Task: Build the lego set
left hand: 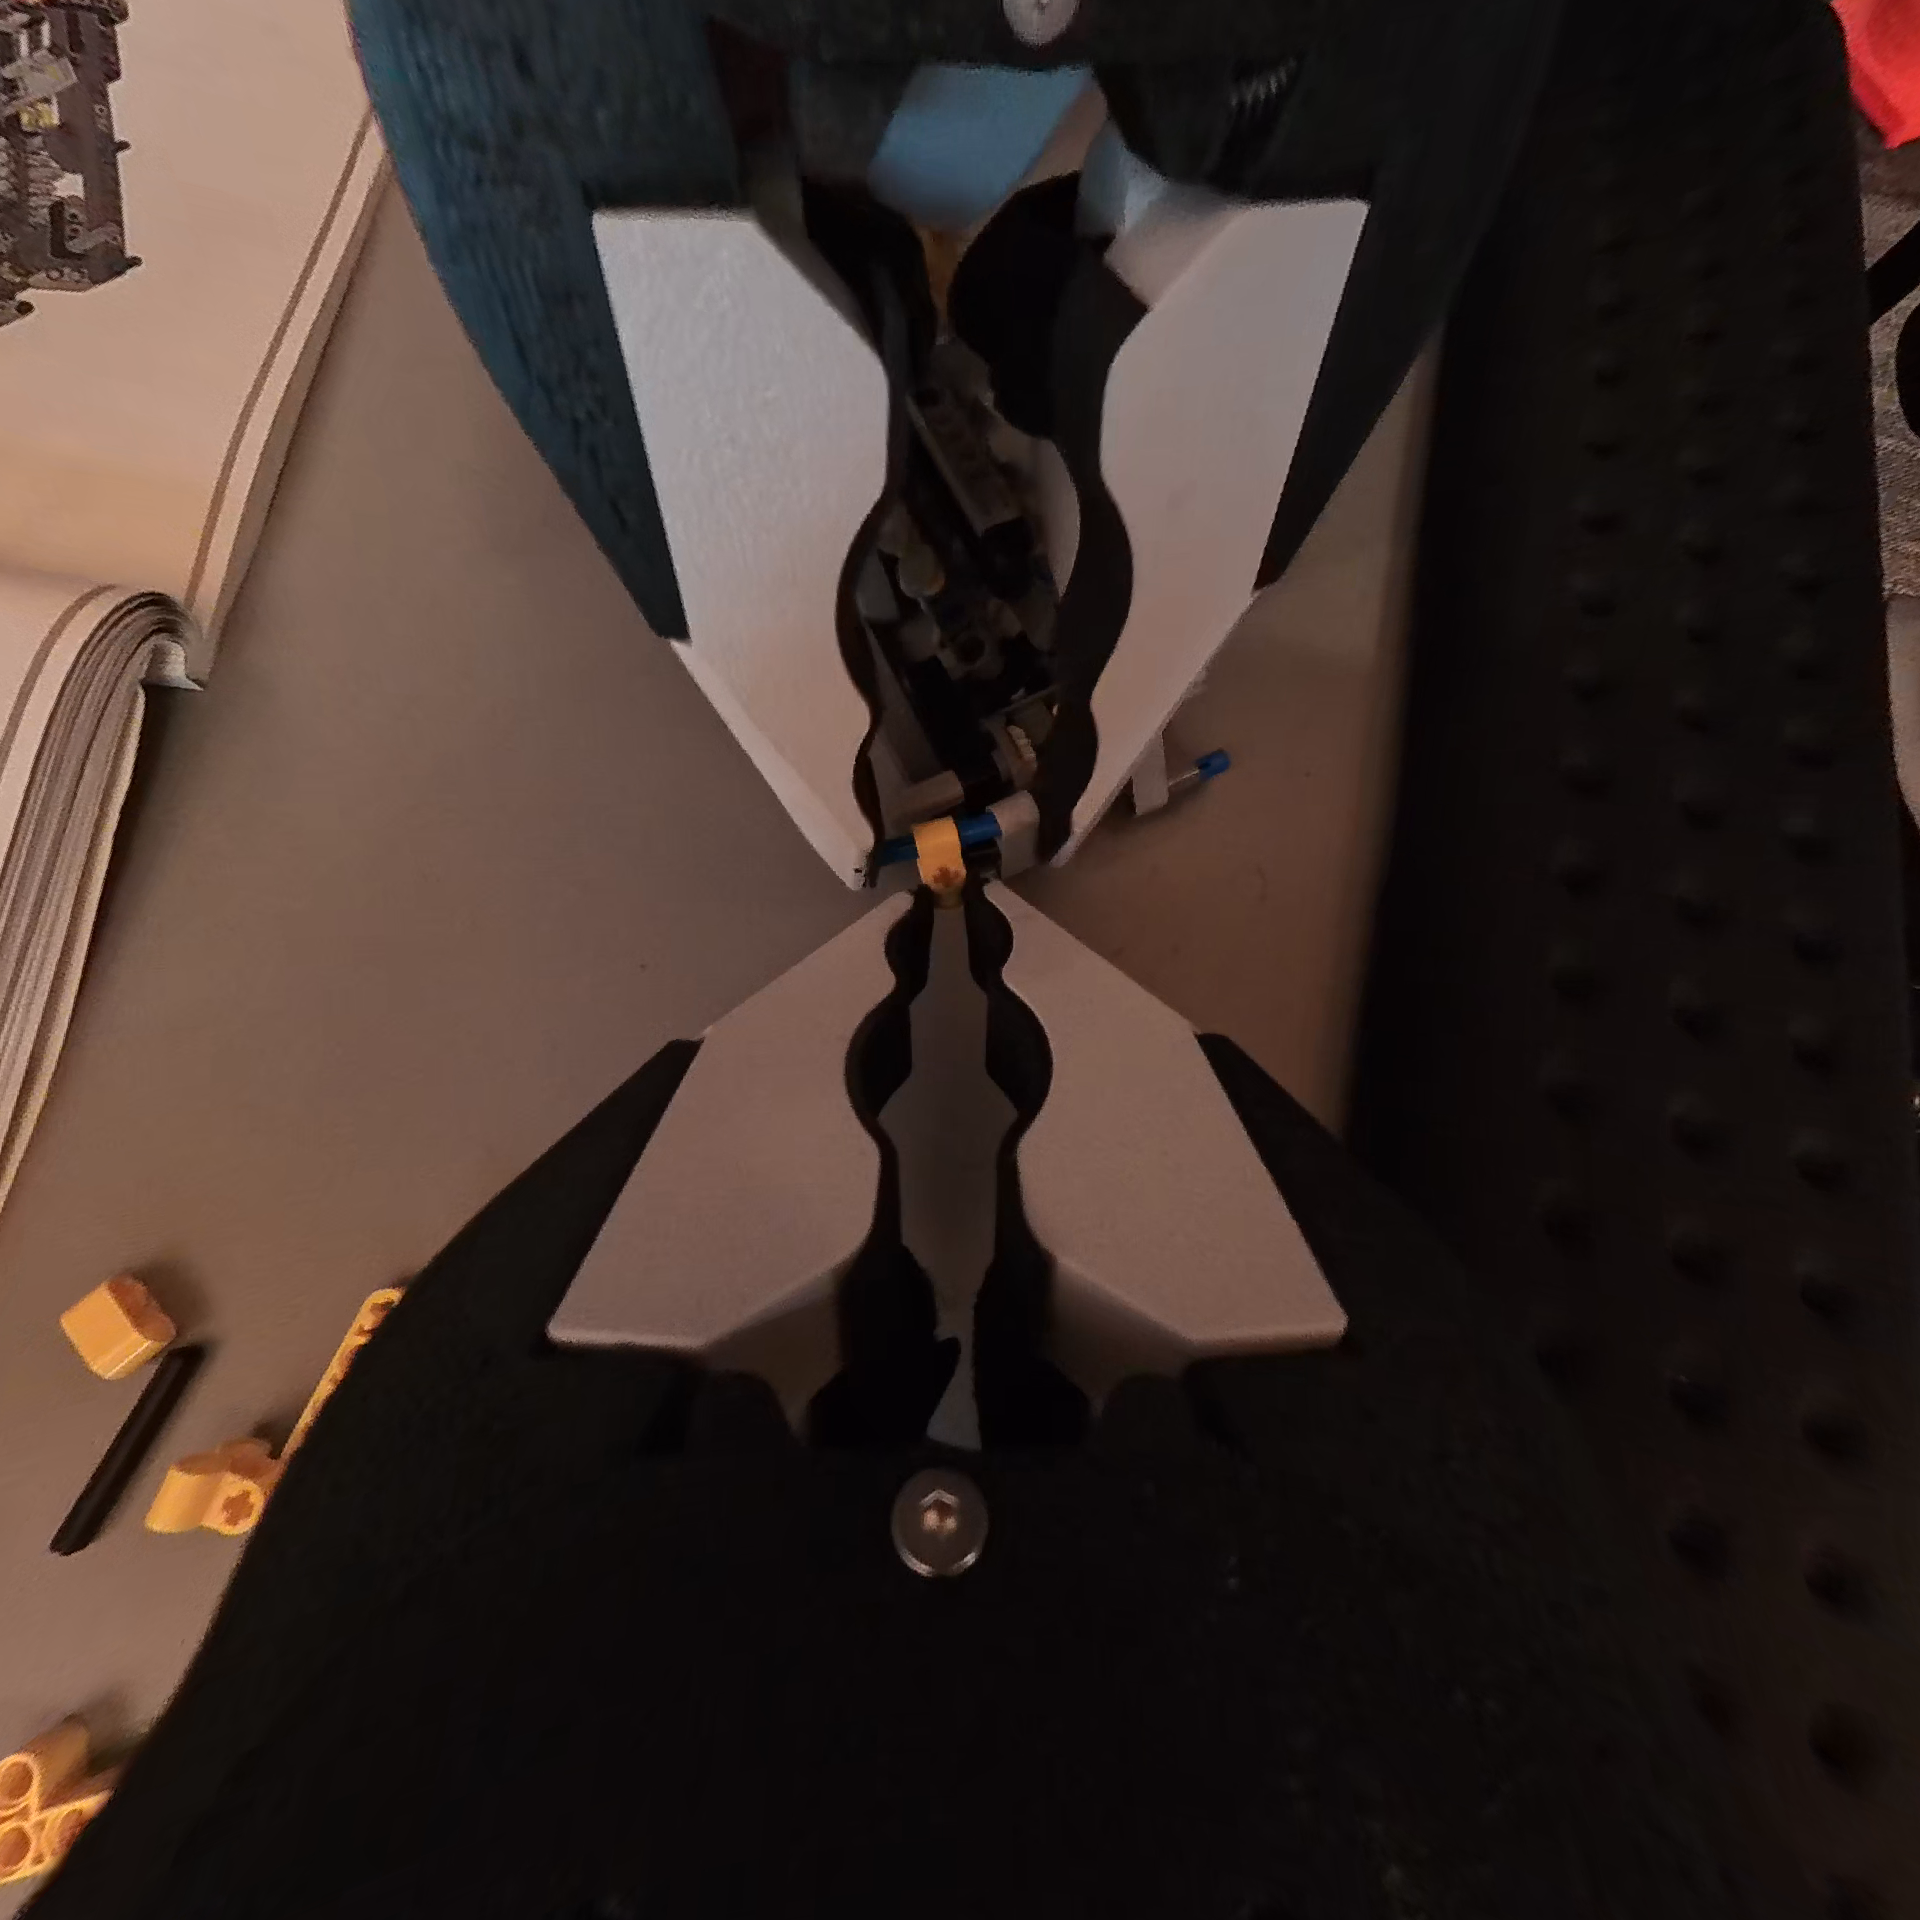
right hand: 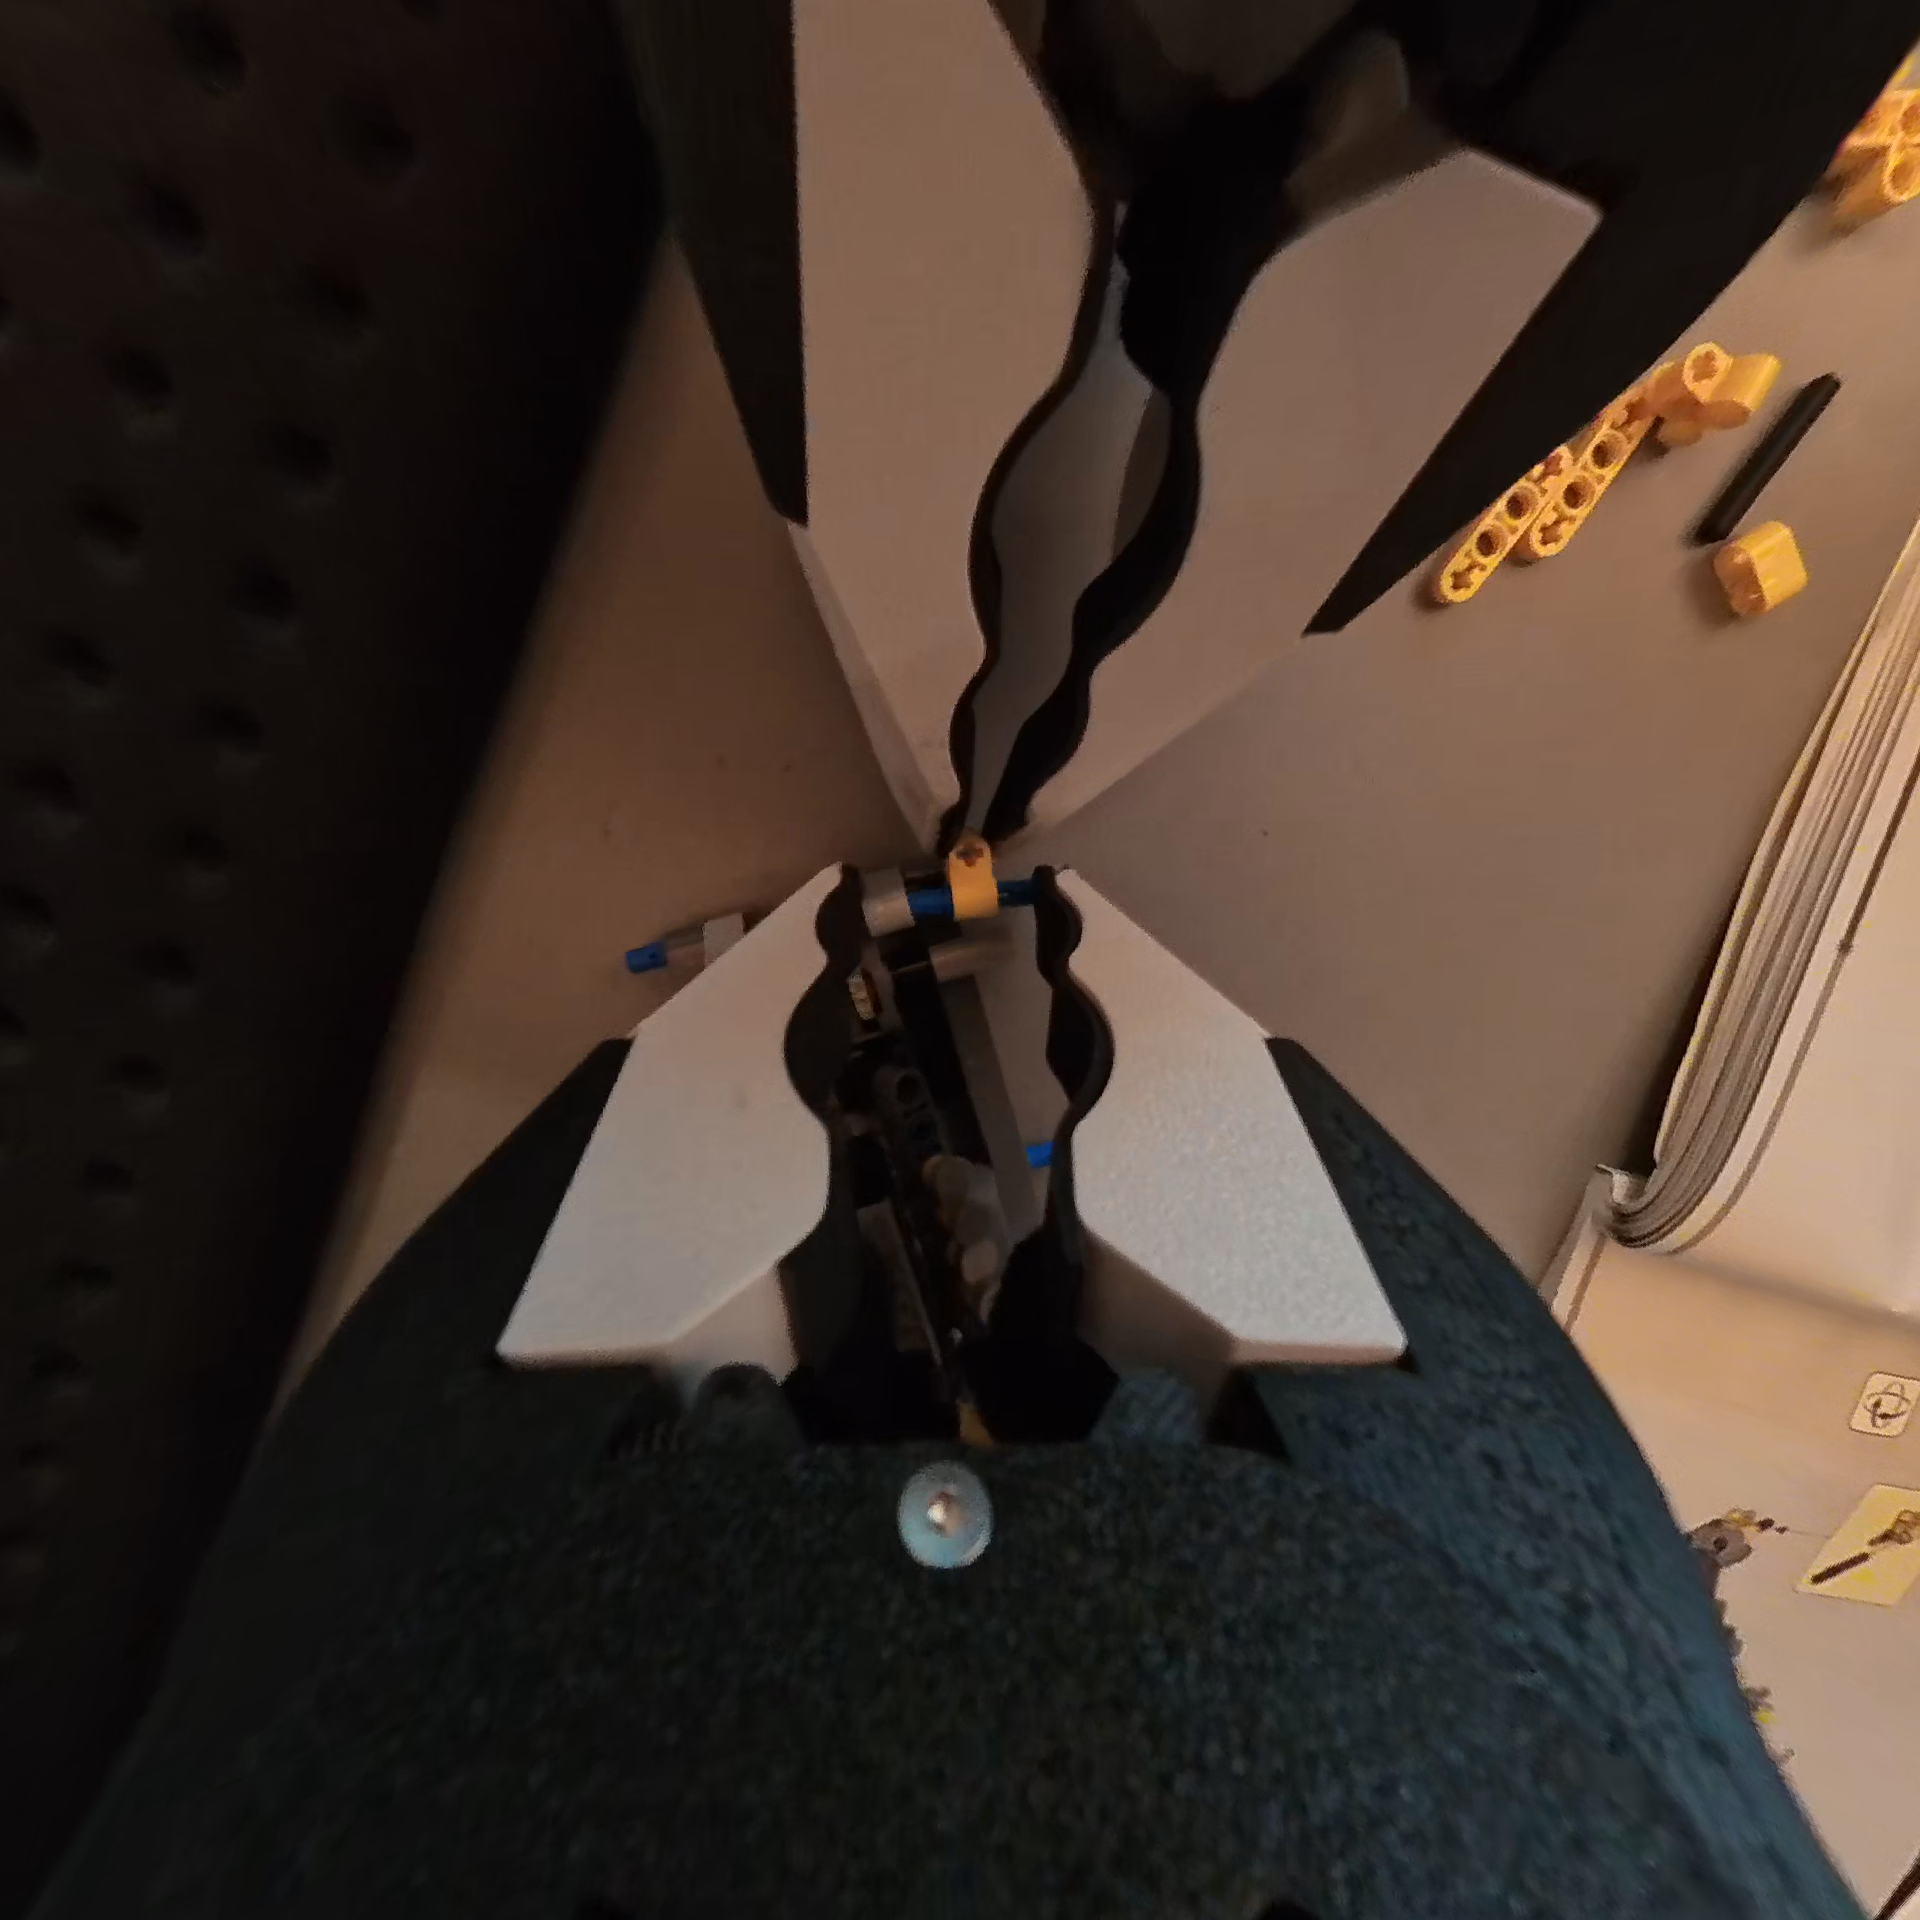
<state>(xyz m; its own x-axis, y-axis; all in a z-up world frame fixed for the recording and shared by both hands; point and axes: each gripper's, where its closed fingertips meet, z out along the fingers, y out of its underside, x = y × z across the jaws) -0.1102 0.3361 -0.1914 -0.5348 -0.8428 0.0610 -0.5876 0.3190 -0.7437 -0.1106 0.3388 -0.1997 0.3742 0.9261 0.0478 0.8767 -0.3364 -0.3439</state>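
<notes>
Black foam-like body of the left gripper (left hand: 940,904) fills the bottom of the left wrist view, its white wedge-shaped fingers (left hand: 831,1039) with wavy black pads drawn nearly together and pinched at their tips on a small yellow plastic connector with a cross-shaped hole (left hand: 943,854). That connector sits threaded on a thin blue plastic axle (left hand: 982,828), at frame centre, where both grippers meet tip to tip.

From the top of that view the right gripper (right hand: 951,894) comes in, teal-bodied; its white fingers (right hand: 675,1143) are clamped on a dark, long, narrow lego assembly of black and grey beams (right hand: 914,1122), which lies lengthwise between them. The blue axle sticks out crosswise at its far end, running left to right in the frame, square to both pairs of fingers.

I judge the coming move turns on this: the connector must slide along the axle's long axis, sideways to the left fingers, while the right holds steady.

On the beige table (left hand: 468,831), lower left, lie loose yellow pieces (left hand: 213,1496) and a black rod (left hand: 130,1444); an open instruction booklet (left hand: 73,831) lies at the left edge.
</notes>
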